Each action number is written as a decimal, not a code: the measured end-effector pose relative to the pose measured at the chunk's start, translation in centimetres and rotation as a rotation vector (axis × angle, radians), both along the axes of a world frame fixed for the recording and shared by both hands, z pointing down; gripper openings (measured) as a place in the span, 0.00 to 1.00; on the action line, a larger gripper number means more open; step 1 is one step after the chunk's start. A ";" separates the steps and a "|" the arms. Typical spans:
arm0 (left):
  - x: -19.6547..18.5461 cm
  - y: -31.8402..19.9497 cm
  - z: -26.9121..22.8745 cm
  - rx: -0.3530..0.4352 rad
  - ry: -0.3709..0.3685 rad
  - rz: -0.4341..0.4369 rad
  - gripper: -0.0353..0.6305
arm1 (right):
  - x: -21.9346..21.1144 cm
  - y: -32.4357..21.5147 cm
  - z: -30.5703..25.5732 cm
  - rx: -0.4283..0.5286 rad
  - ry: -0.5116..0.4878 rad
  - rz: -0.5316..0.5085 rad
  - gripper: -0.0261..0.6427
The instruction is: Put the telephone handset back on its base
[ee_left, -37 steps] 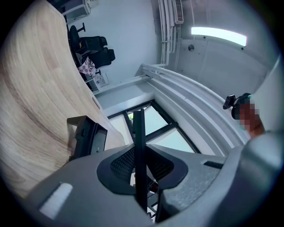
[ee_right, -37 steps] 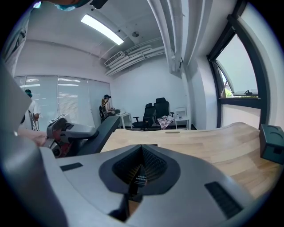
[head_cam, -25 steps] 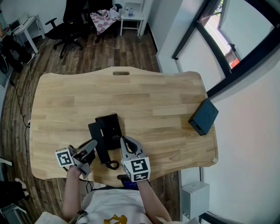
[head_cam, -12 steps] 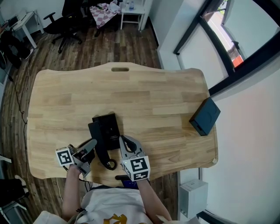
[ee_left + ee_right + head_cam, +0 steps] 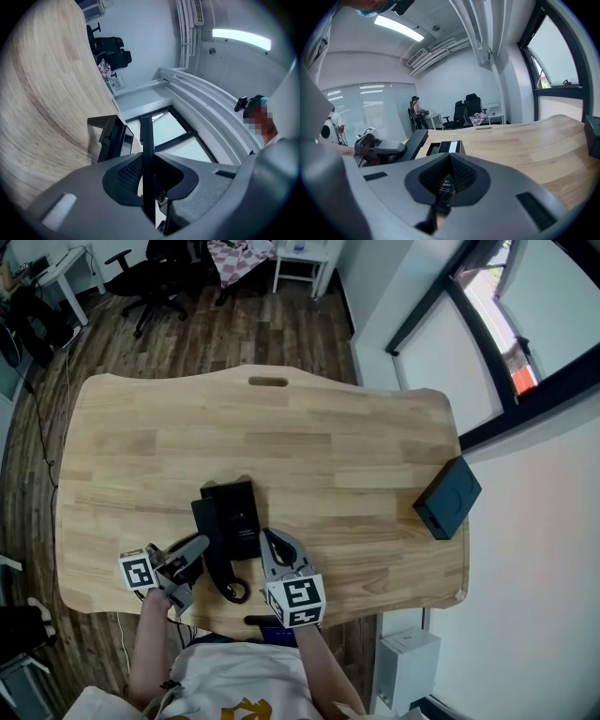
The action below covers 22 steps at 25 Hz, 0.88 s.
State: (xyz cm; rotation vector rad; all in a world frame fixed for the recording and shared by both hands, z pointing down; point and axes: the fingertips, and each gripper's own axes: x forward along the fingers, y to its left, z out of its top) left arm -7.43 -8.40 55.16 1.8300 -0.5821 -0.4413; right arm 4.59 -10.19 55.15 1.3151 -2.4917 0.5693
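Observation:
The black telephone base lies on the wooden table, near its front edge. The black handset runs along the base's left side, and its cord loops at the near end. My left gripper comes in from the left and is shut on the handset, seen edge-on as a thin black bar between the jaws, with the base just beyond. My right gripper sits at the base's right near corner, its jaws shut and nothing held. In the right gripper view the base lies just ahead.
A dark blue box sits at the table's right edge. A slot is cut near the far edge. A small dark object lies at the near edge. Office chairs and a person are far behind.
Both grippers have sunk slightly beside the base, the handset going down with the left one. Neither gripper's jaws have changed.

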 end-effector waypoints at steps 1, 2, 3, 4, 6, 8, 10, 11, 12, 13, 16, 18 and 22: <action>0.0 0.0 0.1 0.002 -0.004 0.000 0.16 | -0.1 0.0 0.1 -0.001 0.000 -0.004 0.05; -0.1 0.0 0.2 0.001 -0.010 0.000 0.16 | -0.2 0.1 0.1 -0.001 -0.003 -0.009 0.05; -0.2 0.0 0.4 -0.001 -0.014 -0.002 0.16 | -0.4 0.2 0.1 0.000 -0.009 -0.015 0.05; -0.2 -0.1 0.6 -0.006 -0.017 -0.005 0.16 | -0.5 0.2 0.0 0.002 -0.018 -0.023 0.05; -0.4 -0.2 1.0 -0.013 -0.025 -0.007 0.16 | -0.9 0.3 -0.1 0.005 -0.033 -0.038 0.05; -0.4 -0.4 1.2 -0.015 -0.023 -0.006 0.16 | -1.1 0.3 0.1 0.003 -0.038 -0.048 0.05; -0.4 -0.6 1.3 -0.016 -0.019 -0.007 0.16 | -1.2 0.2 0.3 -0.003 -0.038 -0.052 0.05; -0.4 -0.7 1.4 -0.018 -0.018 -0.009 0.16 | -1.2 0.2 0.4 -0.006 -0.037 -0.054 0.05; -0.5 -0.9 1.5 -0.021 -0.020 -0.011 0.16 | -1.3 0.1 0.5 -0.009 -0.037 -0.055 0.05; -0.5 -1.0 1.7 -0.025 -0.021 -0.012 0.16 | -1.3 0.0 0.6 -0.013 -0.036 -0.056 0.05; -0.4 -1.2 2.0 -0.032 -0.018 -0.007 0.16 | -1.2 -0.3 0.9 -0.021 -0.032 -0.056 0.05; -0.4 -1.3 2.1 -0.031 -0.014 -0.004 0.16 | -1.3 -0.4 1.1 -0.025 -0.029 -0.056 0.05; -0.4 -1.8 2.5 -0.032 -0.015 -0.006 0.16 | -1.3 -0.9 1.5 -0.036 -0.029 -0.060 0.05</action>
